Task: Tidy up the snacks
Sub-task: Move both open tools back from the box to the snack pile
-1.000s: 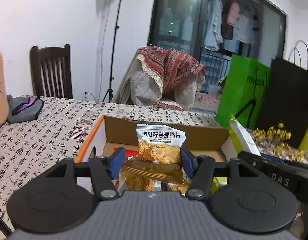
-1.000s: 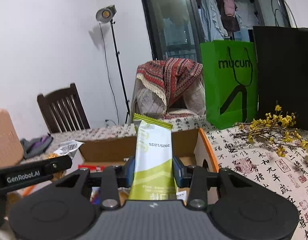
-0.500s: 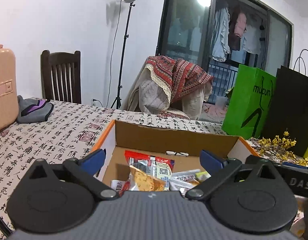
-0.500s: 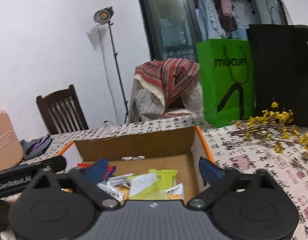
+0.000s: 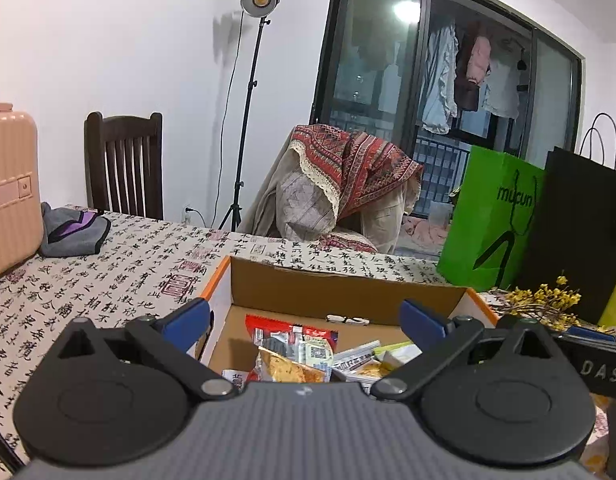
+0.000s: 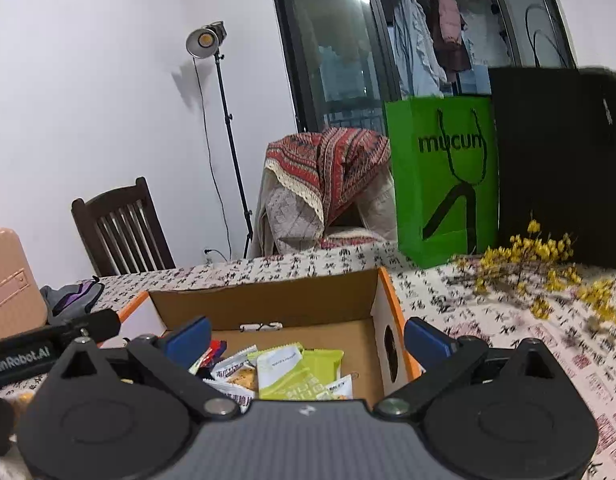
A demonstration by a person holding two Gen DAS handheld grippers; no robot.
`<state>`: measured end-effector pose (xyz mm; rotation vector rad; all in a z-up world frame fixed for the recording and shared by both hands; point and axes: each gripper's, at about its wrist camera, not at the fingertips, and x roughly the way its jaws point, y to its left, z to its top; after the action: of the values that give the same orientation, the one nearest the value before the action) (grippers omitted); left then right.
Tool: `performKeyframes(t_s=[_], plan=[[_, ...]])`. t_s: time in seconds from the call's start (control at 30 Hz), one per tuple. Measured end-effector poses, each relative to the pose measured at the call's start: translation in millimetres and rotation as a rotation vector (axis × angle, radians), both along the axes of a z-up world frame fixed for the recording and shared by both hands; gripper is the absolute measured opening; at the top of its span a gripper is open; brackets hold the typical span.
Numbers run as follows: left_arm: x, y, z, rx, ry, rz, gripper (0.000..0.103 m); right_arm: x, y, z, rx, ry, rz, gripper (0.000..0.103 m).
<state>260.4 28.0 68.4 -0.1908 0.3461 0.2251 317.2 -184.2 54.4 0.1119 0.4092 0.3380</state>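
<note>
Now that both grippers have let go, the orange crisp packet (image 5: 286, 368) and the green-and-white sachet (image 6: 288, 372) held 1 second ago lie among the other snacks inside the cardboard box (image 5: 347, 288). The left gripper (image 5: 304, 320) and the right gripper (image 6: 308, 334) have just been opening and stand spread wide with nothing between their pads. That looks like 2 more snacks put away, so the next pick can begin.
</note>
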Motion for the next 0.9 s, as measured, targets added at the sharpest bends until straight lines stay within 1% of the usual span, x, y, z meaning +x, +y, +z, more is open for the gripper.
performKeyframes(t_s=[0.13,0.33,0.4,0.5,0.63,0.8,0.9], plan=[[-14.7,-5.0,16.2,0.019,-0.018,-0.005,0.103,-13.2,-2.9,9.8,-0.020,-0.015,-0.008,0.103],[-40.4,-12.9,33.1,0.006,-0.027,-0.037,0.103,-46.1,-14.5,19.6,-0.059,-0.028,-0.004,0.103],[-47.5,-15.7,34.4,0.013,-0.022,-0.046,0.103,-58.8,-19.2,20.3,-0.064,-0.041,-0.024,0.103],[-58.7,-18.1,33.9,0.008,-0.002,-0.064,0.103,-75.9,-25.5,19.4,-0.066,-0.026,-0.030,0.103],[-75.5,-20.4,33.2,0.011,0.016,-0.071,0.103,-94.8,-32.1,15.3,-0.057,0.003,0.019,0.103],[-98.8,-21.5,28.2,0.029,0.042,-0.074,0.103,-118.4,-38.3,6.6,-0.056,0.018,0.024,0.103],[-113.1,-20.4,22.7,0.026,0.050,-0.084,0.103,-132.8,-41.2,-0.4,-0.057,0.032,0.040,0.103]])
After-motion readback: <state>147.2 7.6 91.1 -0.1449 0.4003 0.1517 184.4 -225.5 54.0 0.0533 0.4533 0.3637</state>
